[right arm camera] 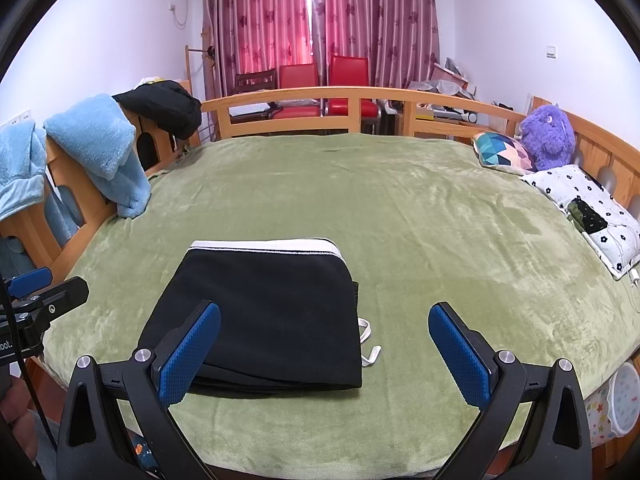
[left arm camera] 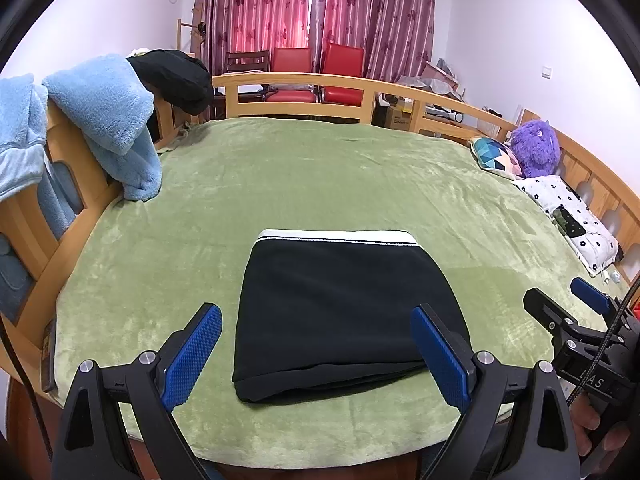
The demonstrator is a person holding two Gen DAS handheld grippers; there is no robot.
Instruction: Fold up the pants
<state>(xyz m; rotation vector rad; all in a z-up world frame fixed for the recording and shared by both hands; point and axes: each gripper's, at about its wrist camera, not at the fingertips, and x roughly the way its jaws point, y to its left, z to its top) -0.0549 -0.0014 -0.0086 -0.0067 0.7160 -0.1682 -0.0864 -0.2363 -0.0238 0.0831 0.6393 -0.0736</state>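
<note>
Black pants [left arm camera: 344,312] lying folded into compact rectangle on green blanket [left arm camera: 320,176], near its front edge. White waistband [left arm camera: 340,237] pointing toward wooden footboard rail [left arm camera: 304,80], fold edge facing me; long axis hard to judge. My left gripper [left arm camera: 316,354] hanging spread wide, gripping nothing. My right gripper [right arm camera: 324,354] also spread, empty. White drawstring [right arm camera: 368,340] poking out beside pants. Layers underneath hidden.

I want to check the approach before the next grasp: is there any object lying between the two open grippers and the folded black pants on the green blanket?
Nothing visible does. The folded black pants lie directly before the left gripper and the right gripper, with only bare green blanket around them. Both jaws stand open and empty.
</note>
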